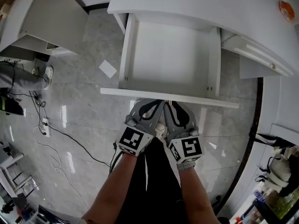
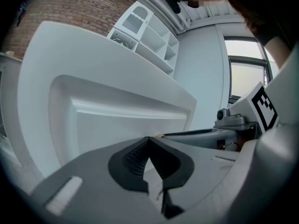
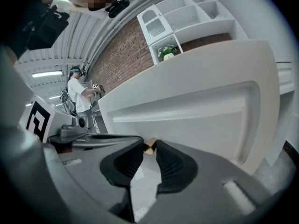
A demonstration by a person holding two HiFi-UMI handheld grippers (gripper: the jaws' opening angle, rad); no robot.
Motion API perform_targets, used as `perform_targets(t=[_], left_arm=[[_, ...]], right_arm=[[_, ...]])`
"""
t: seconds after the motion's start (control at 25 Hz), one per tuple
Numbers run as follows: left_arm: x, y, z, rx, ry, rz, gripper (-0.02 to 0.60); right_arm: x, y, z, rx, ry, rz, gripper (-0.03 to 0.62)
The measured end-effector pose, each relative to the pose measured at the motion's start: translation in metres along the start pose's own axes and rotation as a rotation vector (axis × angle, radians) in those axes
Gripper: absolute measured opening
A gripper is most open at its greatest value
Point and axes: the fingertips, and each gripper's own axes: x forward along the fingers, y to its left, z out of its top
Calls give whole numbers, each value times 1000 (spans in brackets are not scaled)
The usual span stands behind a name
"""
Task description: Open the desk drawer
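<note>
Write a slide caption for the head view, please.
Head view: white desk drawer pulled out and empty, left gripper and right gripper side by side at its front.

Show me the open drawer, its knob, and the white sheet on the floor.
Drawer (image 1: 168,55): head view, bare inside bottom.
Knob (image 3: 149,146): right gripper view, its brass end.
White sheet (image 1: 108,69): head view, its middle.
</note>
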Motion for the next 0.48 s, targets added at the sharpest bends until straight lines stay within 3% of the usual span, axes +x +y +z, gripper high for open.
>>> perform_targets(t=[0.48], left_arm=[[-9,-3,-3,-14,-6,1,-7]], right_arm=[[-3,6,-4,-14,10,0,84]])
